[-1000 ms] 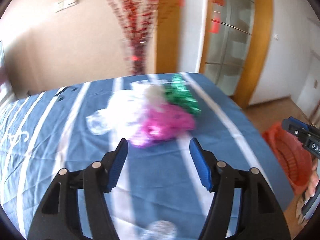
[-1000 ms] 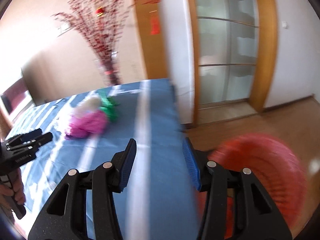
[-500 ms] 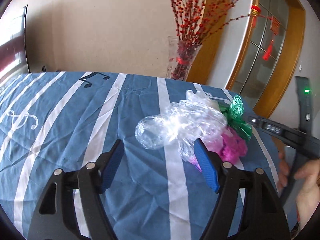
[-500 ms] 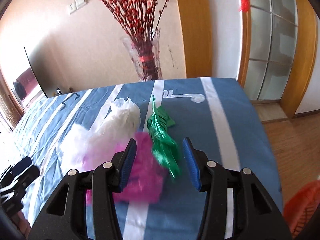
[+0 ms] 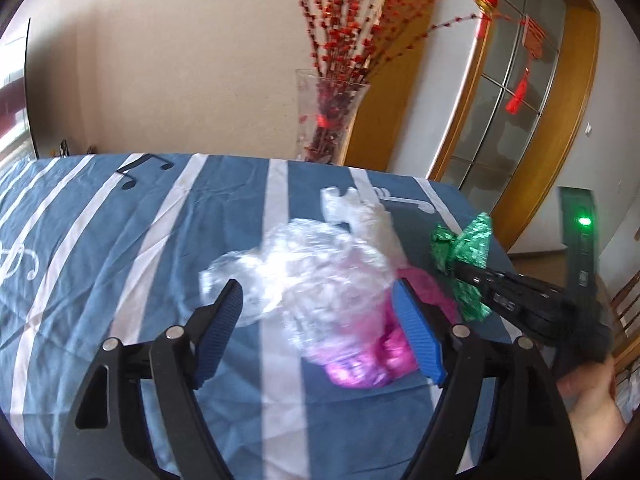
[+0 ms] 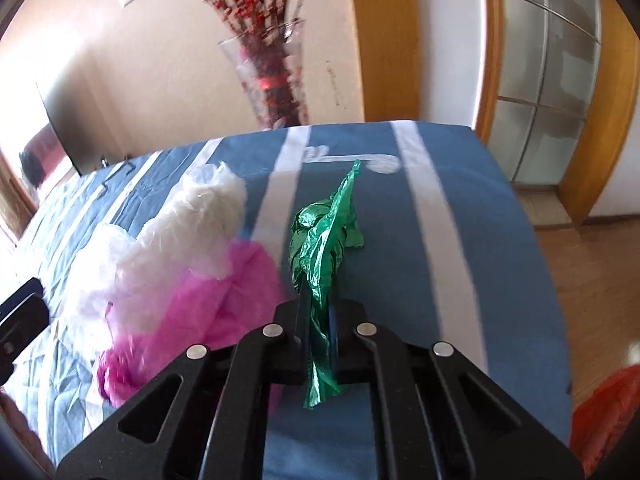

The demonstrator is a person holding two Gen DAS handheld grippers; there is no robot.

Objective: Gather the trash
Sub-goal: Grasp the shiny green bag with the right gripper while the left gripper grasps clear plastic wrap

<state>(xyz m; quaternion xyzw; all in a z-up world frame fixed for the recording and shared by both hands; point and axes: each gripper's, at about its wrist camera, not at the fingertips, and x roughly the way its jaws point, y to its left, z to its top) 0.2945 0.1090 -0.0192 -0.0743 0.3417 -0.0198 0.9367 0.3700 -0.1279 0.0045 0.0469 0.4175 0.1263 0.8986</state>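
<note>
Pinching the crumpled green plastic bag, the right tool has just snapped shut on it, on the blue striped surface. The left tool, its jaws opening, straddles the clear plastic bag beside the pink one, untouched.

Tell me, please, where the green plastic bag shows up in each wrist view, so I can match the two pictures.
Left wrist: green bag far right, pinched by the right gripper.
Right wrist: green bag at centre, running down between the shut jaws.
Shared landmark: the glass vase of red branches behind the table.
</note>
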